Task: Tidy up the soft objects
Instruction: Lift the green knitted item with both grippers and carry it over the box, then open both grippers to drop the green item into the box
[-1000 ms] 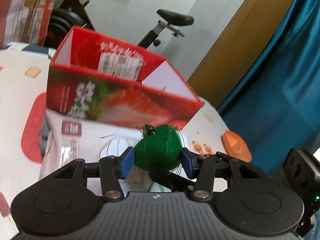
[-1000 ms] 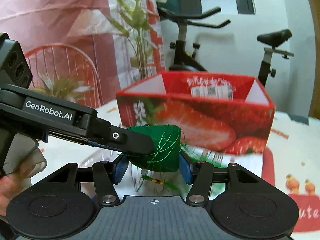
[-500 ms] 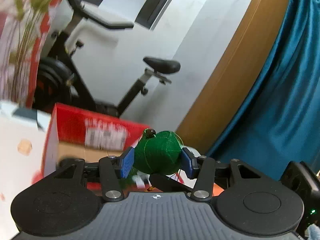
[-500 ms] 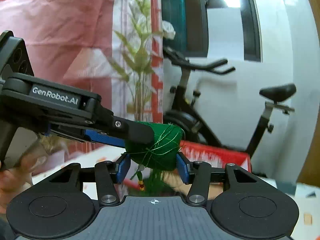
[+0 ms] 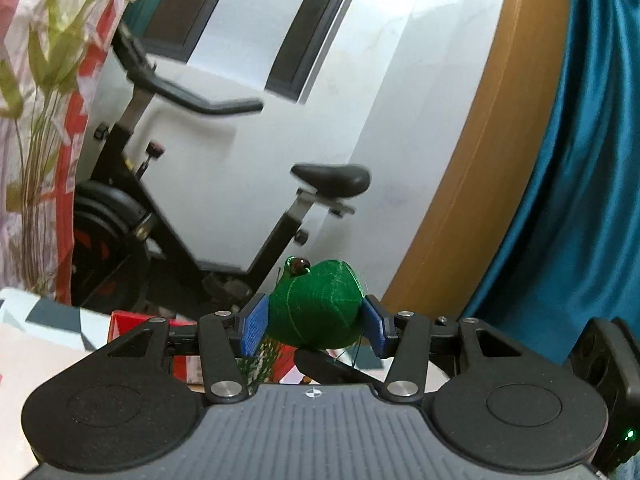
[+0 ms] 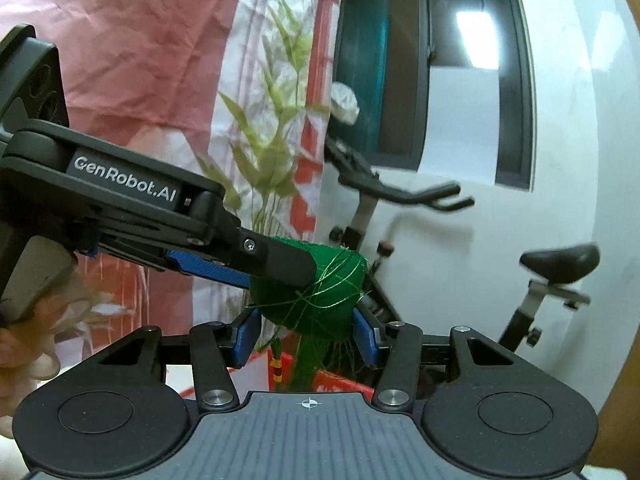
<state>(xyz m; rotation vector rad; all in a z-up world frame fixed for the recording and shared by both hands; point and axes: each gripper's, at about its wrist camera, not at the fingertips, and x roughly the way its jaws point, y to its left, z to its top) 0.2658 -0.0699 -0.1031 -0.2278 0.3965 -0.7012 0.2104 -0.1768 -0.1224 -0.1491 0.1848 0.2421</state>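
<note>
A green thread-wrapped soft ball (image 5: 316,308) with a brown bead on top and a tassel below hangs in the air between both grippers. My left gripper (image 5: 314,328) is shut on it, its blue pads pressing the ball's two sides. My right gripper (image 6: 306,338) is also shut on the same ball (image 6: 324,304), from another angle. In the right wrist view a left gripper finger (image 6: 280,258) lies across the ball's upper left. One right gripper finger (image 5: 328,364) shows under the ball in the left wrist view. The red strawberry box (image 5: 132,320) sits low, mostly hidden behind the gripper.
An exercise bike (image 5: 132,216) stands against the white wall behind the table. A tall green plant (image 6: 272,136) and a pink and red hanging cloth (image 6: 140,60) are at the left. A blue curtain (image 5: 580,160) hangs at the right. A hand (image 6: 24,344) grips the left handle.
Both grippers have risen together with the green ball held between them. The red box has dropped from the middle of both views to the bottom edge; the bike and wall now fill them.
</note>
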